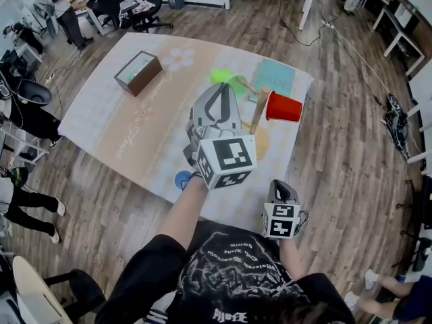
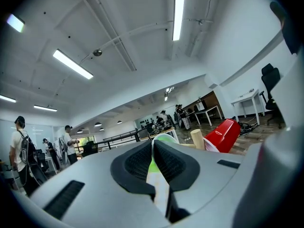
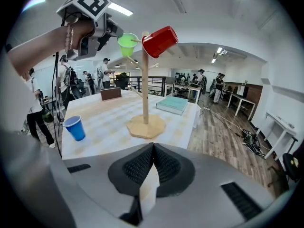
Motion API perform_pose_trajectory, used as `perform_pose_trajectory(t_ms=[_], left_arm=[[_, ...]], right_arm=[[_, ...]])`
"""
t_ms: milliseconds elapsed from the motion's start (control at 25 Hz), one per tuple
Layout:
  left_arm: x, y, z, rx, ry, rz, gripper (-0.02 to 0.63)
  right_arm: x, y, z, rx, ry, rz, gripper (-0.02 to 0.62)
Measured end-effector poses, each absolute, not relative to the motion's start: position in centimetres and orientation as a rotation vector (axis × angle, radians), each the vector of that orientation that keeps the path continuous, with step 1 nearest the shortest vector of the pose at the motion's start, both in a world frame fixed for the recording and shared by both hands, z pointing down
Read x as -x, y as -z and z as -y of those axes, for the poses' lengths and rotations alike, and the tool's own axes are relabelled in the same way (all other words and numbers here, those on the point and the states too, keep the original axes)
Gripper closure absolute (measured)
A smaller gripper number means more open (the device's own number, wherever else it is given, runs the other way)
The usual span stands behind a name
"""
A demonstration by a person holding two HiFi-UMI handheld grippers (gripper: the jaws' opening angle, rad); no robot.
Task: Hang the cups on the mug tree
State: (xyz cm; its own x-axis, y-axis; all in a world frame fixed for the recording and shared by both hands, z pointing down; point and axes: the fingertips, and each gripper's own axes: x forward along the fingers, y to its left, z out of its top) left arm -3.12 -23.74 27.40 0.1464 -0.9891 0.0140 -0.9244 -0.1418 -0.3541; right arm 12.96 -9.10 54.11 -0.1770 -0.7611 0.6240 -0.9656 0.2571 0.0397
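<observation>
left gripper (image 3: 118,35) held the green cup (image 3: 127,45) by its rim in tight fingers, the mug tree (image 3: 145,84) just ahead. right gripper (image 1: 282,187) sat farther off, fingers closed, empty.

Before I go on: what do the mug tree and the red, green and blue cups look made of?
Pale branched mug tree: apparently bare light wood, matte, with round dowel pegs and post. The red cup, lime-green cup and blue cup: probably thin plastic party cups; tapered smooth walls, the red one shines and is white inside, the green one seems to glow through.
</observation>
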Motion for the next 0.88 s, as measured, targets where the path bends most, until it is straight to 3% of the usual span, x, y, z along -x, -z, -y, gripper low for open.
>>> perform_pose_trajectory(t_ms=[880], left_arm=[[0.2,-28.4,21.3,2.190,0.347,-1.746,0.574]], right_arm=[[-12.7,-54.6,8.6,-1.546,-0.501,1.999,0.586]])
